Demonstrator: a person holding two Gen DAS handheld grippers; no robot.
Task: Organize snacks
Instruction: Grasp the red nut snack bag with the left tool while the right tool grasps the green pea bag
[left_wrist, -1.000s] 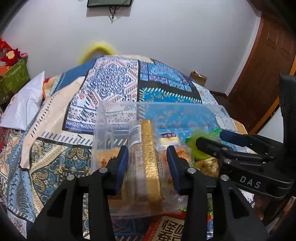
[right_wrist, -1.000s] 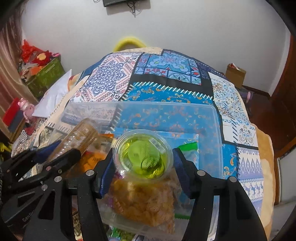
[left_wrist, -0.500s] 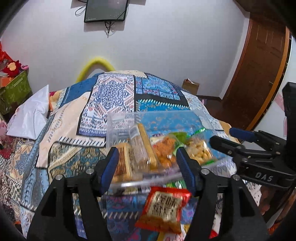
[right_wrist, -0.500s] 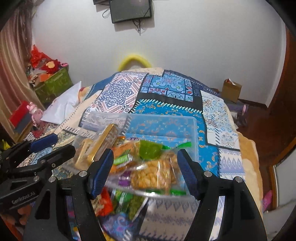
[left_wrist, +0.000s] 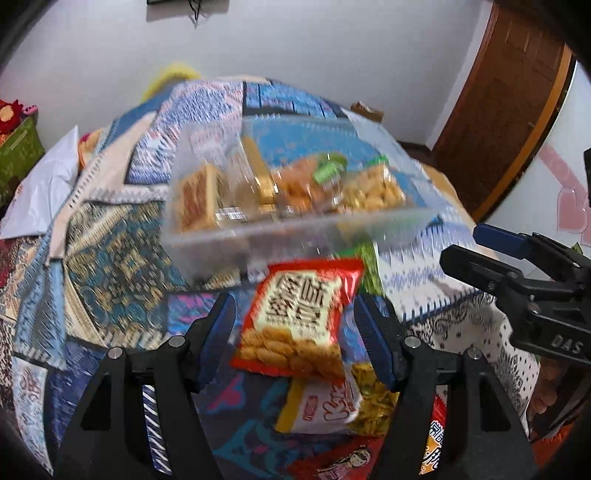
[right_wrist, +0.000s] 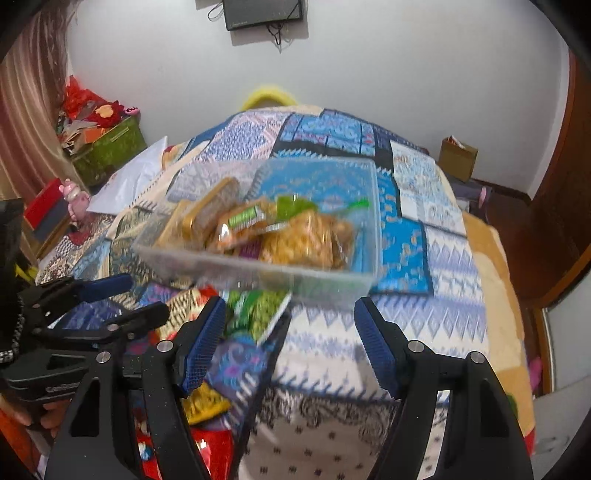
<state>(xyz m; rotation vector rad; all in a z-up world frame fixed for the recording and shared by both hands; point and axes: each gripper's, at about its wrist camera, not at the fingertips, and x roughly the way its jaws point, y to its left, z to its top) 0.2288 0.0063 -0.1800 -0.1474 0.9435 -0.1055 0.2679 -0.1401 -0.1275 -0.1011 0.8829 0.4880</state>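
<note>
Two grippers, both empty rn, so imo we're between picks: some snacks are binned and the next move is prob grabbing a loose pack. Left wrist view: left gripper (left_wrist: 293, 325) has its jaws spread wide w/ nothing pinched, hovering right over the red snack packet (left_wrist: 299, 314), which lies on the patchwork bedspread (left_wrist: 110, 258) just in front of the clear plastic bin (left_wrist: 295, 236). More loose packs sit further on the near side of the bin, incl a white-and-yellow packet (left_wrist: 325, 406). Inside the bin: a gold-edged biscuit pack (left_wrist: 258, 173) toward its left end, orange crunchy bags and a green-labelled one mid/right, tho it's blurry. Next pick prob needs the jaws dropped around the red pack's sides, then squeezed gently since it's crinkly and puffed. Right wrist view: right gripper (right_wrist: 290, 339) is also wide open, holding nothing, aimed at the bin's near wall, w/ a green packet (right_wrist: 258, 310) just in front of that wall.
</note>
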